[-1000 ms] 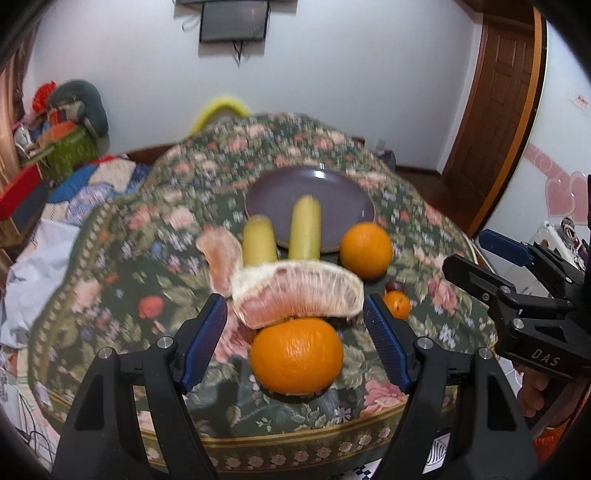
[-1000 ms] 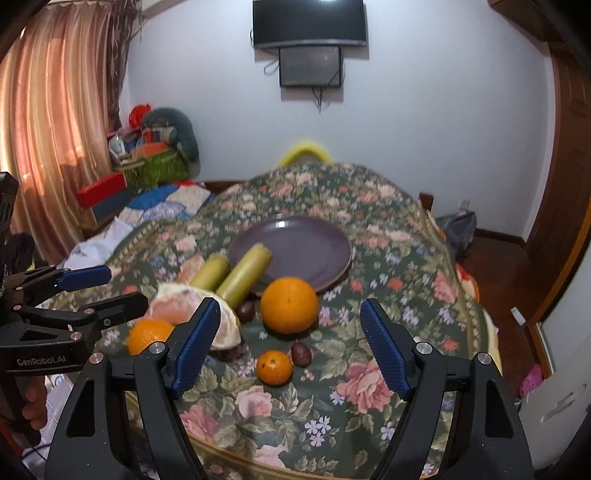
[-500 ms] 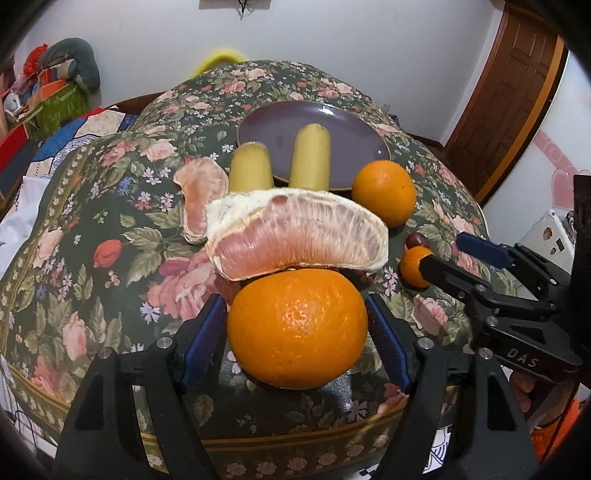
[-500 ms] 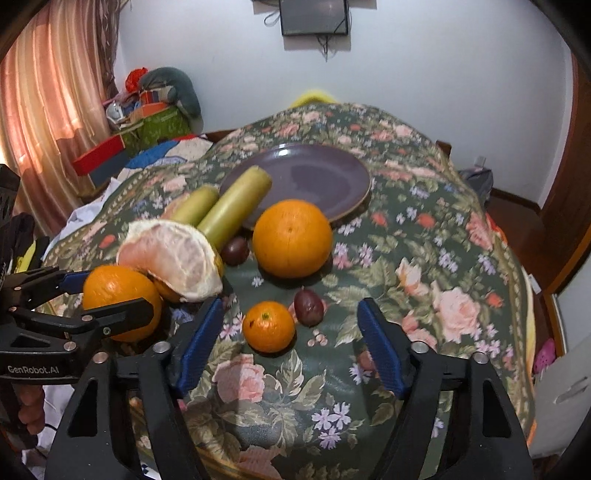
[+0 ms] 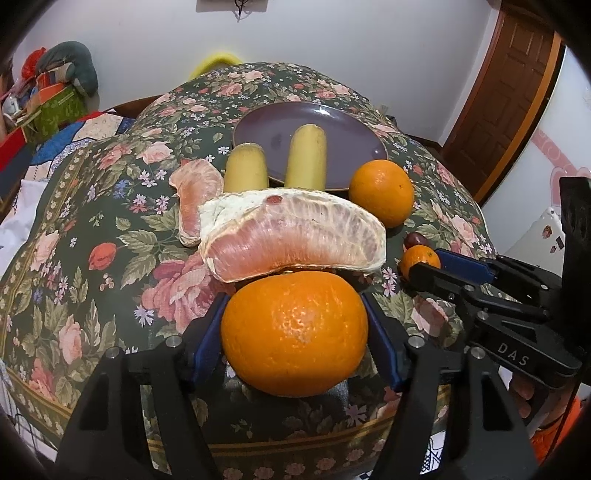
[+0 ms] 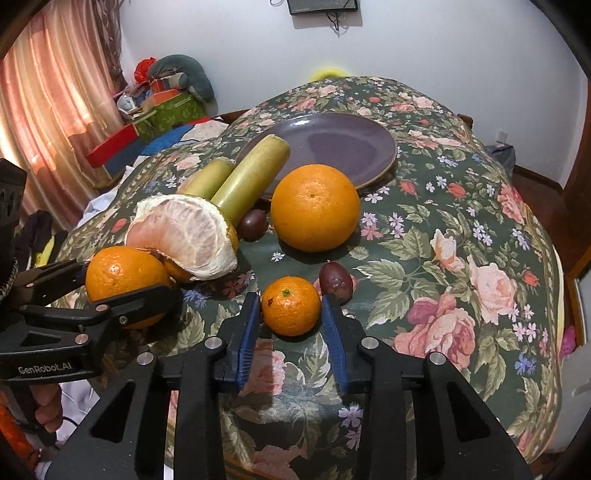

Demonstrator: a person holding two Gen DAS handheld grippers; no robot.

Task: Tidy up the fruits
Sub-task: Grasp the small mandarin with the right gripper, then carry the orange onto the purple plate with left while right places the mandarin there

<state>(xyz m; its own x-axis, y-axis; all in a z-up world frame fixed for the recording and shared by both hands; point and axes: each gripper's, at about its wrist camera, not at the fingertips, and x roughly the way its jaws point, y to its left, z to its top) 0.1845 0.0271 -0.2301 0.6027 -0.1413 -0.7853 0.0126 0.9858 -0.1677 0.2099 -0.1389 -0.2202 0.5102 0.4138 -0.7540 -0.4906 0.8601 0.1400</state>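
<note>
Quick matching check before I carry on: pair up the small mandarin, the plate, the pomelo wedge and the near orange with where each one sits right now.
Things:
1. small mandarin
2. plate
3. pomelo wedge
4. near orange

Places:
A. bare in the middle, with a yellow-green stick's end over its near rim
B. between the left gripper's pads
C. between the right gripper's pads
D. lying just behind the near orange

Pairs: 1-C, 2-A, 3-D, 4-B

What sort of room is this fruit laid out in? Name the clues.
Probably a bedroom or living room at home: a floral cloth covers the surface, a curtain hangs at the side, a screen is mounted on the wall, and a wooden door stands nearby.
</note>
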